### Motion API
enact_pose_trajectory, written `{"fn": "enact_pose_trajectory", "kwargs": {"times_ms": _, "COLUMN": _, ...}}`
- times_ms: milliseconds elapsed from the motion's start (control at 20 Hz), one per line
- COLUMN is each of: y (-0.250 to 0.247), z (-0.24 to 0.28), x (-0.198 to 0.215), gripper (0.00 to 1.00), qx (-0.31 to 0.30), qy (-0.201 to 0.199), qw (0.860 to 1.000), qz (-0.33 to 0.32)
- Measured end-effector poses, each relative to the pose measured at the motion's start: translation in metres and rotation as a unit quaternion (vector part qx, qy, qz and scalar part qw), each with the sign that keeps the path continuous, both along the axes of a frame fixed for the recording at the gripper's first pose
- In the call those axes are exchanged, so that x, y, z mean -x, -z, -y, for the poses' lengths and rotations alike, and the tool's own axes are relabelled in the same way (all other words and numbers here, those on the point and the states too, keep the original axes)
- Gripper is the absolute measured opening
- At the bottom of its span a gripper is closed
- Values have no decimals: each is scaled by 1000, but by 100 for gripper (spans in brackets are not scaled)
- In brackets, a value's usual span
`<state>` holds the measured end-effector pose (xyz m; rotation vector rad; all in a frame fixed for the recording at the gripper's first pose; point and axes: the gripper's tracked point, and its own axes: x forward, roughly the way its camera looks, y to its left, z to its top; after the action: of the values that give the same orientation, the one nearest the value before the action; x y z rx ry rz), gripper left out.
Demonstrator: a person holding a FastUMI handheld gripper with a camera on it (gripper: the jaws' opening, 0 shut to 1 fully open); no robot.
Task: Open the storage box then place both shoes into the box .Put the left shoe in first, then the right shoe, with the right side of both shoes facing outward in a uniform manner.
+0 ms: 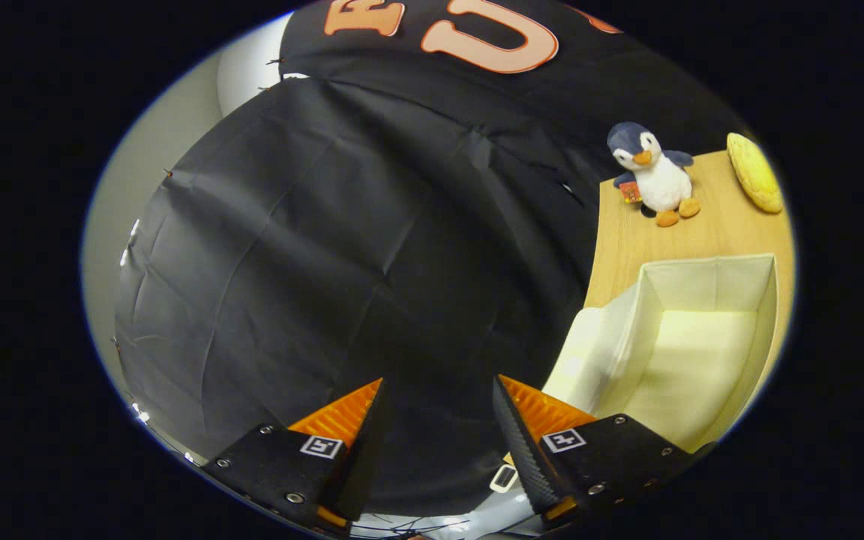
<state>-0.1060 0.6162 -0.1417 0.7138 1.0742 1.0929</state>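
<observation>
Currently: gripper (438, 390) fingers spread apart, nothing btwn them, facing black cloth wall. Storage box (691, 337) open, empty, on wood surface (627, 240) to right of fingers. Penguin plush (653, 174) beyond box, yellow item (754, 171) beside it.

Matt cream fabric storage box (702, 330) on smooth wooden table (709, 225).

text: none legible | gripper (438, 390) fingers: square coded markers only | penguin toy (653, 174) tag: too small

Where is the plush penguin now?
The grey-and-white plush penguin stands on the wooden table, beyond the open cream fabric box, beside a yellow oval cushion.
</observation>
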Motion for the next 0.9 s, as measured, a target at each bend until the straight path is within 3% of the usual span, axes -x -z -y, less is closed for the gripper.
{"fn": "enact_pose_trajectory", "kwargs": {"times_ms": 200, "y": 4, "z": 51, "x": -23, "gripper": 92, "qx": 20, "qy": 36, "qw": 999, "qz": 35}}
{"fn": "enact_pose_trajectory", "kwargs": {"times_ms": 500, "y": 38, "z": 146, "x": -44, "gripper": 96, "qx": 61, "qy": 86, "qw": 994, "qz": 27}}
{"fn": "enact_pose_trajectory", "kwargs": {"times_ms": 750, "y": 79, "z": 232, "x": -59, "gripper": 96, "qx": 136, "qy": 124, "qw": 982, "qz": 34}}
{"fn": "enact_pose_trajectory", "kwargs": {"times_ms": 900, "y": 113, "z": 284, "x": -64, "gripper": 96, "qx": 202, "qy": 143, "qw": 968, "qz": 46}}
